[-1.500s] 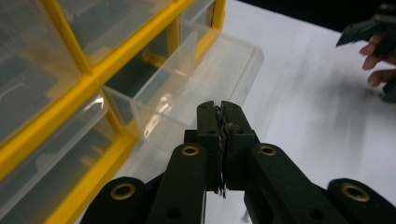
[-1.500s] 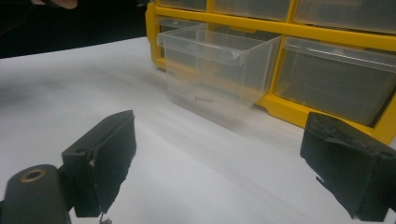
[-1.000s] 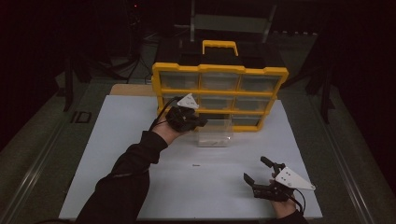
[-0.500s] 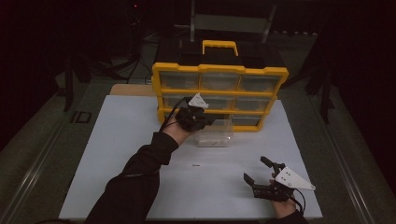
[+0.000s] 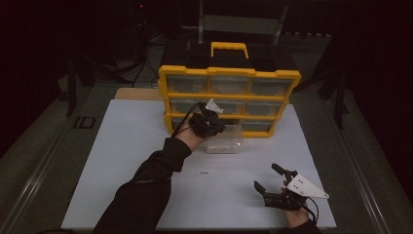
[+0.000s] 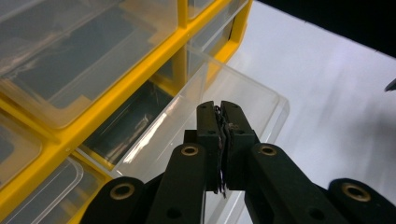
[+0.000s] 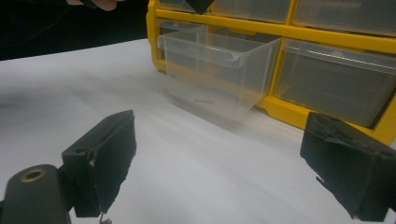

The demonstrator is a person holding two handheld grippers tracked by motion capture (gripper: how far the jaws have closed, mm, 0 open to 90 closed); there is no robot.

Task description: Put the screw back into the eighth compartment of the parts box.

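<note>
Drawers are stacking three by three in the yellow organizer [image 5: 229,95] at the upper centre of the high view, and one clear drawer [image 5: 225,141] from the bottom row is sitting pulled out onto the white table [image 5: 122,146] just in front of it. You are holding your left gripper [image 5: 214,123] over that drawer, jaws pressed together; in the left gripper view they are meeting tip to tip [image 6: 221,135] above the open drawer [image 6: 233,98], and I cannot tell whether anything thin is pinched between them. Your right gripper [image 5: 273,183] is resting at the lower right of the high view, well apart from the organizer, jaws spread wide and empty. In the right gripper view the drawer [image 7: 219,74] is looking nearly out of its slot [image 6: 126,121], so a push from above is likely tipping it or sliding it across the table. If you are reaching down blind, the closed tips may be knocking the thin front wall. Any small piece you are carrying could be dropping outside the drawer rather than in it.
</note>
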